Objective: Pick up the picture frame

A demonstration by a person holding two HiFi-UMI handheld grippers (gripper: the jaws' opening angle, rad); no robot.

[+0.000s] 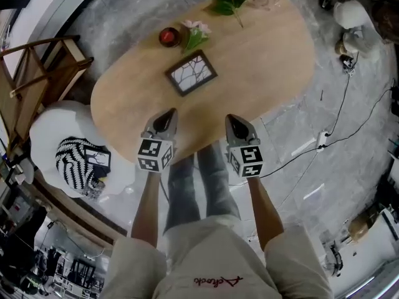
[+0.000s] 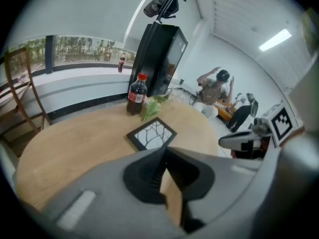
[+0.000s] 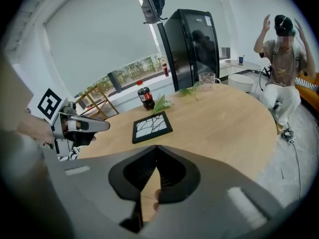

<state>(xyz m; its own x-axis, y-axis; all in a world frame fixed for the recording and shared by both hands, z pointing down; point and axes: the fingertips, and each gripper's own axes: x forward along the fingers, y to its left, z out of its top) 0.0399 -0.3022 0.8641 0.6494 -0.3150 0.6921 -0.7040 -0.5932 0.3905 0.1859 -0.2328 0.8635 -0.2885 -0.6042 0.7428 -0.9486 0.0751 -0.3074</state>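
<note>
The picture frame [image 1: 191, 73] has a black border and a white branch print. It lies flat on the oval wooden table [image 1: 262, 73], also visible in the left gripper view [image 2: 151, 133] and the right gripper view [image 3: 152, 126]. My left gripper [image 1: 171, 113] hovers over the table's near edge, shut and empty, its tips short of the frame. My right gripper [image 1: 230, 118] is beside it to the right, also shut with nothing held. In the left gripper view the jaws [image 2: 164, 151] meet; in the right gripper view [image 3: 156, 148] too.
A cola bottle [image 2: 136, 94] and green leaves with a flower [image 1: 196, 33] stand just beyond the frame. A glass [image 3: 207, 79] is at the table's far end. A wooden chair [image 1: 37, 73] and white seat with striped cushion [image 1: 75, 161] stand left. A person [image 3: 279, 59] is nearby.
</note>
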